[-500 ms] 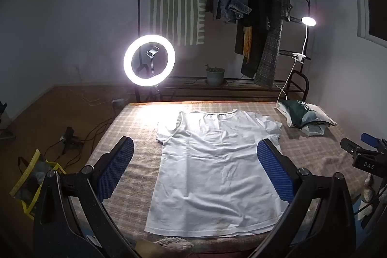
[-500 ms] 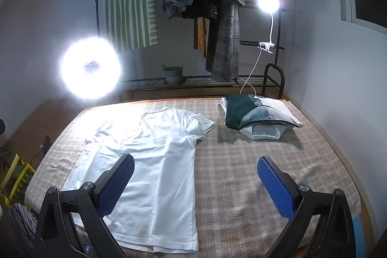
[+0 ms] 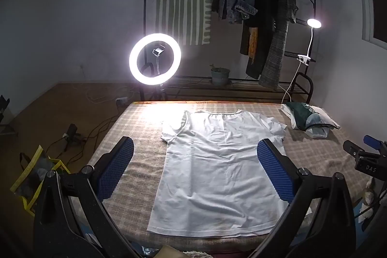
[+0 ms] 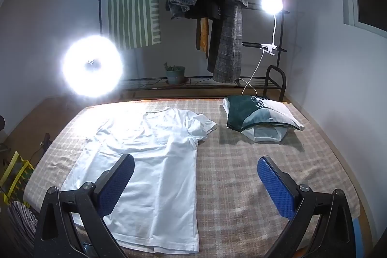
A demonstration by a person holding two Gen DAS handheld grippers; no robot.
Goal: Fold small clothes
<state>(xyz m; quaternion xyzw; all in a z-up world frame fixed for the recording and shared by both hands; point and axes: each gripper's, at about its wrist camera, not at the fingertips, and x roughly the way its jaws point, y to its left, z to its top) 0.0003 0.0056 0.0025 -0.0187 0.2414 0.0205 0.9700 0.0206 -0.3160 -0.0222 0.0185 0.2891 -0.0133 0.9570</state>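
Observation:
A white T-shirt point(image 3: 217, 166) lies flat and spread out on the plaid-covered table point(image 3: 140, 137), collar toward the far edge. My left gripper point(image 3: 196, 168) is open and empty, held above the shirt's near half. My right gripper point(image 4: 196, 183) is open and empty, above the shirt's right side and the bare cloth beside it. The shirt point(image 4: 150, 161) fills the left half of the right wrist view. The right gripper's body shows at the right edge of the left wrist view point(image 3: 362, 158).
A small stack of folded clothes point(image 4: 258, 117) sits at the table's far right corner, also in the left wrist view point(image 3: 309, 120). A bright ring light point(image 3: 154, 59) stands behind the table's far left. A clothes rack point(image 3: 266, 16) and clip lamp point(image 3: 313, 23) stand behind.

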